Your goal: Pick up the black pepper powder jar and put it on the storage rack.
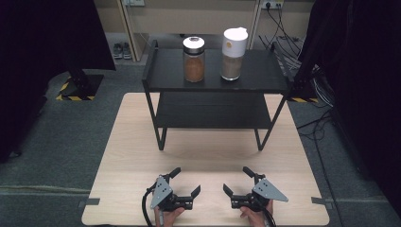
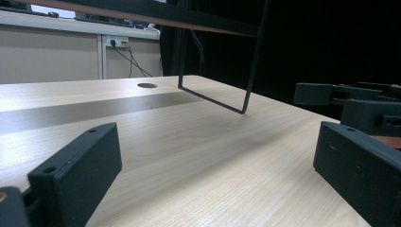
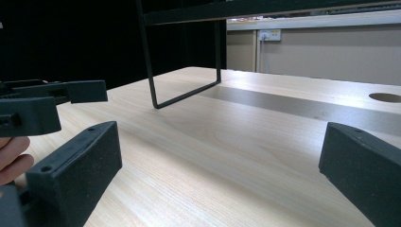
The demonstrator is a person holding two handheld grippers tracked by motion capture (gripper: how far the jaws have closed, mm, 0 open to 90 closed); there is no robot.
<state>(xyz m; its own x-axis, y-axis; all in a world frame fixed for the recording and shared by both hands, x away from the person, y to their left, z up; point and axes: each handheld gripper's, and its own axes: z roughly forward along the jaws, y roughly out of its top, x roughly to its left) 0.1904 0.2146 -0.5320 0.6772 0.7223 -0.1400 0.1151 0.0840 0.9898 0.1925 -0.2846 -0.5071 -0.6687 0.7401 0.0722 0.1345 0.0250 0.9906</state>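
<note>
Item 1, my left black two-jaw claw (image 1: 184, 181): I am resting it low over the near edge of the pale wooden table (image 1: 118, 156), jaws spread wide and holding nothing, grey three-cornered plate on top.

Item 2, my right black two-jaw claw (image 1: 235, 179): I am keeping it level beside the left one, apart from it, jaws likewise spread and empty. In the left gripper view it is showing at the right edge (image 2: 340, 94).

Item 3, black metal two-tier shelf rack (image 1: 163, 71): it is standing on the far half of the table, thin loop legs touching the wood, lower tier bare.

Item 4, clear glass jar with a black-rimmed white lid and orange-brown powder (image 1: 194, 59): it is standing upright on the top tier, left of centre, well apart from both claws.

Item 5, tall clear jar with a white flip-top lid and pale brown grains (image 1: 233, 53): it is standing upright just beside the first jar, to its right, not touching it.

Handling note, my judgement: I am at the start of a reach. To do it well I should be lifting each claw above the rack's raised front rail before moving forward, keeping jaws wide, approaching each jar at mid-body, below the lid, squarely so it is not tipping. Glass is likely slick; closing gently and centred is advisable
</note>
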